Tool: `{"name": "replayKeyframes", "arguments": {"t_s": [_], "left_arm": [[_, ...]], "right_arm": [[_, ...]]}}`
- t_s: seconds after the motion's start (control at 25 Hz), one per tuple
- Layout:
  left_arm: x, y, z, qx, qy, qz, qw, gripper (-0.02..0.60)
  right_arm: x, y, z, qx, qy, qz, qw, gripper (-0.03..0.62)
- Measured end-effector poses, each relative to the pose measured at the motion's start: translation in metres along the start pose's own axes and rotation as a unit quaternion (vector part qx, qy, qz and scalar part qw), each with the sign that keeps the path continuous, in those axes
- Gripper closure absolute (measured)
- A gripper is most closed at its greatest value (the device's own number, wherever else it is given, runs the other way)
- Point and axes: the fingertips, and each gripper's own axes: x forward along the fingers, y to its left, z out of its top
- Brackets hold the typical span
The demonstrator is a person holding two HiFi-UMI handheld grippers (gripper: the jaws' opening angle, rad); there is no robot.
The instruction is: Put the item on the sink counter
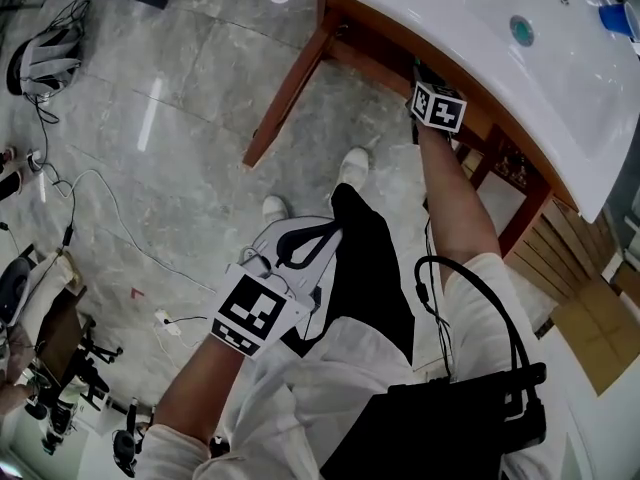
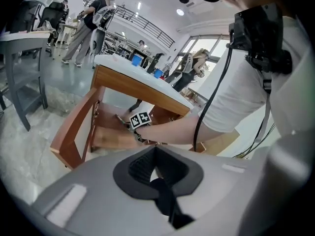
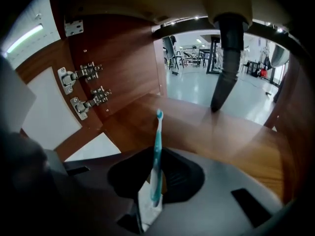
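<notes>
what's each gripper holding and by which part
The right gripper holds a teal toothbrush by the lower end of its handle, bristle head pointing away. The left gripper holds nothing.

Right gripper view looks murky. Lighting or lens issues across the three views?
Right gripper view: dim cabinet, dark vignetted corners, bright room beyond; toothbrush sharp. Left gripper view: strong fisheye bend, left claw soft-focused. Head view: light streak glaring on the floor, sink counter near white.
</notes>
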Motion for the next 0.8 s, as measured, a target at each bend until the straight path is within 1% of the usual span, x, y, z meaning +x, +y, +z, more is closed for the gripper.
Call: {"name": "replayKeyframes", "arguments": {"t_s": [0.12,0.28,0.4,0.52,0.68,0.8], "left_arm": [[0.001,0.003,-0.004,-0.009,-0.001,-0.001,1.0000,0.577],[-0.001,0.003,-0.003,-0.009,-0.007,-0.003,0.9999,0.577],[-0.003,0.003,-0.002,-0.012,-0.014,-0.007,0.9998,0.577],[-0.009,0.005,-0.001,-0.014,-0.018,-0.005,0.9997,0.577],[-0.019,-0.005,0.006,-0.005,-0.023,-0.013,0.9996,0.577],[-0.034,-0.017,0.016,-0.008,-0.032,-0.022,0.9992,0.577]], "right_arm": [[0.003,-0.002,-0.002,0.000,-0.001,-0.007,1.000,0.542],[0.003,-0.002,-0.003,-0.001,-0.005,-0.008,1.000,0.540],[0.000,-0.005,-0.004,0.002,-0.010,-0.013,1.000,0.505],[-0.007,-0.001,-0.002,-0.007,-0.013,-0.016,1.000,0.494],[-0.033,0.007,0.003,-0.020,-0.020,-0.012,1.000,0.477],[-0.066,0.022,0.004,-0.020,-0.020,-0.006,1.000,0.473]]}}
